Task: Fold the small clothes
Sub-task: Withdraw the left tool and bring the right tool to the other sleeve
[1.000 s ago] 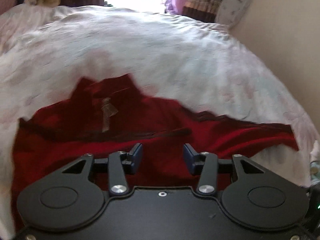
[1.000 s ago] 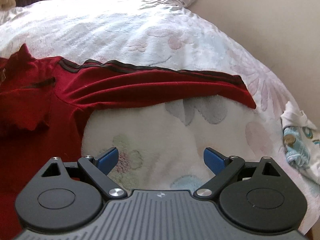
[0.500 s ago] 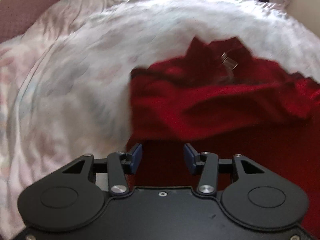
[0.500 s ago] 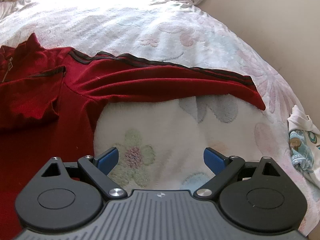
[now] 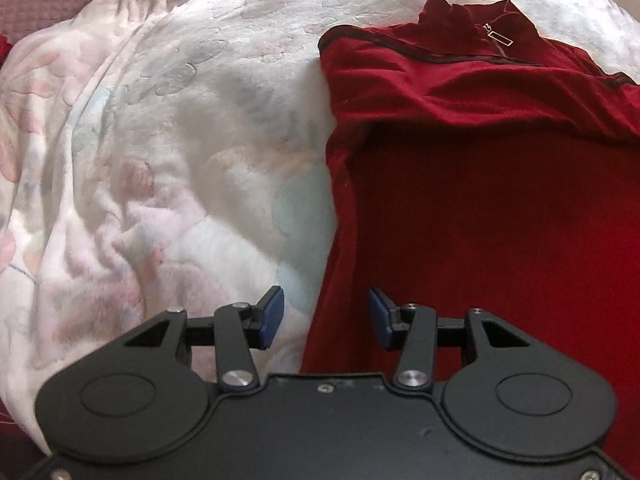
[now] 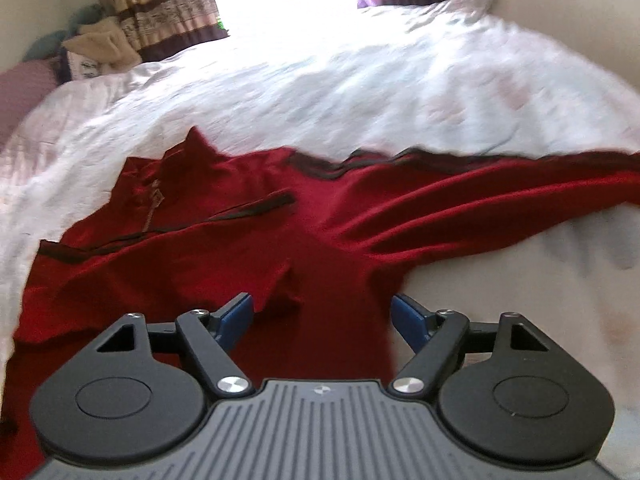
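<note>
Left wrist view: red zip-neck top [image 5: 500,208] lying flat on the floral blanket [image 5: 160,160], its left side edge running straight away from the left gripper [image 5: 322,312], jaws spread and empty, straddling that edge. Right gripper [image 6: 322,316], jaws also spread and empty, hovering over the body panel; unfolded sleeve [image 6: 500,192] stretching rightward, so the right hand is sitting nearer it.

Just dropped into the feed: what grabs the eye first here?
The dark red zip-neck top spread on the pale floral blanket, one sleeve already folded across its chest and the other stretched out to the right. Both the left gripper and right gripper hover open over its lower body, holding nothing.
</note>
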Demonstrator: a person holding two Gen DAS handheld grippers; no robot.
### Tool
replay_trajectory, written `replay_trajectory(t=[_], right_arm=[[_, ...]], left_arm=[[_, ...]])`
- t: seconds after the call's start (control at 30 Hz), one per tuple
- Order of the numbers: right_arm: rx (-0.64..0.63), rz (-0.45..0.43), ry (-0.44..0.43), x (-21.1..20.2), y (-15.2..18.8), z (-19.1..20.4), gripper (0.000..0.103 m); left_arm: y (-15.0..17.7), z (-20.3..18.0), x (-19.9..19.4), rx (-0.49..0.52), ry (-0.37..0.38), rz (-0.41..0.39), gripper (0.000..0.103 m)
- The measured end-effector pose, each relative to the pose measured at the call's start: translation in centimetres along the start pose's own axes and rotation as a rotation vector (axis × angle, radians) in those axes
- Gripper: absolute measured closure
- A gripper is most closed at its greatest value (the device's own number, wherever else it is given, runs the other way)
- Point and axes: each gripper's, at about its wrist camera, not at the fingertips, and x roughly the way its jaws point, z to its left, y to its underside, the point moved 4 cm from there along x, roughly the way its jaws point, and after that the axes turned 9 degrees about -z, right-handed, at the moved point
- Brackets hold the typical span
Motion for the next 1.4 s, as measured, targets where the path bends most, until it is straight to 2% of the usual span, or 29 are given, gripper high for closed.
replay_trajectory(t=[0.1, 0.17, 0.23, 0.3, 0.33, 0.37, 0.5, 0.57, 0.63, 0.73, 0.87, 0.93, 0.97, 1.0, 1.07, 1.1, 1.17, 1.27, 1.4], right_arm=[[-0.023, 0.025, 0.049, 2.3, 0.4, 0.1, 0.012], [-0.021, 0.032, 0.054, 3.1, 0.5, 0.2, 0.016], [-0.005, 0.013, 0.053, 2.5, 0.5, -0.1, 0.043], [-0.007, -0.010, 0.029, 1.7, 0.2, -0.3, 0.062], [-0.005, -0.019, 0.049, 1.3, 0.0, -0.6, 0.093], [-0.012, -0.019, 0.094, 1.1, 0.0, -1.0, 0.099], [0.066, -0.009, 0.053, 1.0, -0.4, -2.5, 0.099], [0.066, -0.018, 0.046, 0.9, -0.5, -2.4, 0.097], [0.065, -0.034, 0.019, 0.6, -0.5, -2.1, 0.077], [0.102, -0.064, -0.039, 0.1, -0.7, -1.7, 0.056], [0.128, -0.118, -0.122, -0.4, -1.0, -1.1, 0.052], [0.090, -0.098, -0.114, 0.1, -0.8, -0.5, 0.045], [0.059, -0.073, -0.093, 0.8, -0.5, -0.1, 0.045], [0.048, -0.056, -0.083, 1.4, -0.3, 0.0, 0.046], [0.059, -0.073, -0.078, 2.0, 0.3, 0.1, 0.079], [0.065, -0.078, -0.091, 2.1, 0.5, 0.1, 0.100], [0.070, -0.065, -0.078, 2.3, 0.8, 0.0, 0.100], [0.070, -0.104, -0.034, 1.5, 0.5, -0.3, 0.102], [0.048, -0.159, 0.131, -0.1, -0.6, -1.1, 0.103]], left_arm=[[0.1, 0.2, -0.4, -0.011, -0.010, -0.009, 0.055], [0.1, 0.2, -0.6, -0.018, -0.006, -0.006, 0.055], [0.0, -0.1, -0.7, -0.009, -0.016, -0.004, 0.055], [-0.2, -0.5, -0.7, -0.006, -0.021, -0.007, 0.055], [-0.2, -0.6, -0.7, -0.006, -0.018, -0.012, 0.055], [-0.3, -0.7, -0.8, -0.006, -0.014, -0.013, 0.055], [-0.1, -0.9, -0.8, 0.004, -0.013, -0.009, 0.055], [0.0, -1.0, -0.8, 0.006, -0.012, -0.008, 0.055], [0.0, -1.0, -0.7, 0.005, -0.011, -0.005, 0.055], [0.0, -1.0, -0.6, 0.004, -0.018, -0.004, 0.055], [-0.2, -0.9, -0.5, 0.001, -0.028, -0.007, 0.055], [-0.3, -0.9, -0.5, 0.002, -0.039, -0.009, 0.055], [-0.3, -0.8, -0.5, 0.002, -0.041, -0.009, 0.055], [-0.3, -0.8, -0.6, 0.000, -0.043, -0.010, 0.055], [-0.4, -0.7, -0.7, -0.001, -0.045, -0.012, 0.055], [-0.4, -0.6, -0.7, 0.000, -0.049, -0.013, 0.055], [-0.5, -0.4, -0.8, 0.000, -0.062, -0.015, 0.055], [-0.6, -0.1, -0.8, -0.003, -0.073, -0.017, 0.055], [-0.5, 0.1, -0.5, -0.005, -0.088, -0.009, 0.055]])
